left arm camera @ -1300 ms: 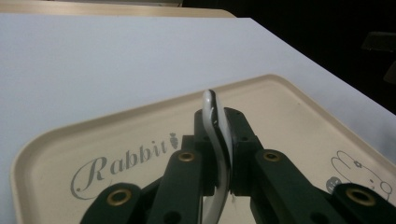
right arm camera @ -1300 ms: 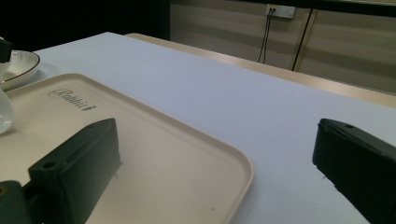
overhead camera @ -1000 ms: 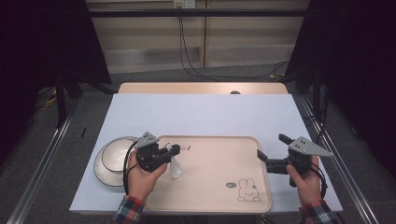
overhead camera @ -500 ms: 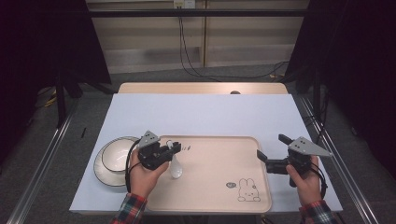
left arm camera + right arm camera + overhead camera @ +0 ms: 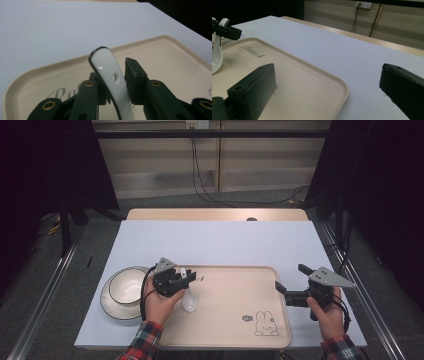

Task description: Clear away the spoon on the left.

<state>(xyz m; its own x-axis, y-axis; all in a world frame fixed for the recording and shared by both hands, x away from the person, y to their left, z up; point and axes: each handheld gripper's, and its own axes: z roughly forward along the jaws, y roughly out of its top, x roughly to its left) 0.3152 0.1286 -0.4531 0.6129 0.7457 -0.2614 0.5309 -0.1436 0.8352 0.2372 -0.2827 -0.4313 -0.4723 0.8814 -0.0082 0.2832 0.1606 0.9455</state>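
Note:
A white ceramic spoon rests with its bowl on the beige tray, handle pointing up. My left gripper sits at the tray's left end with the handle between its jaws. The jaws have just been opening, and in the left gripper view a narrow gap shows beside the handle, so the grip is loose. My right gripper hovers at the tray's right edge, open wide and empty. The right gripper view shows the spoon at its far left.
A white bowl on a saucer stands left of the tray on the pale blue table cover. The tray carries a rabbit drawing near its front right corner. A wooden table edge runs along the back.
The left gripper has shifted slightly right and down with the spoon, whose bowl now sits on the tray. Its jaws have eased apart around the handle. The right gripper has stayed still.

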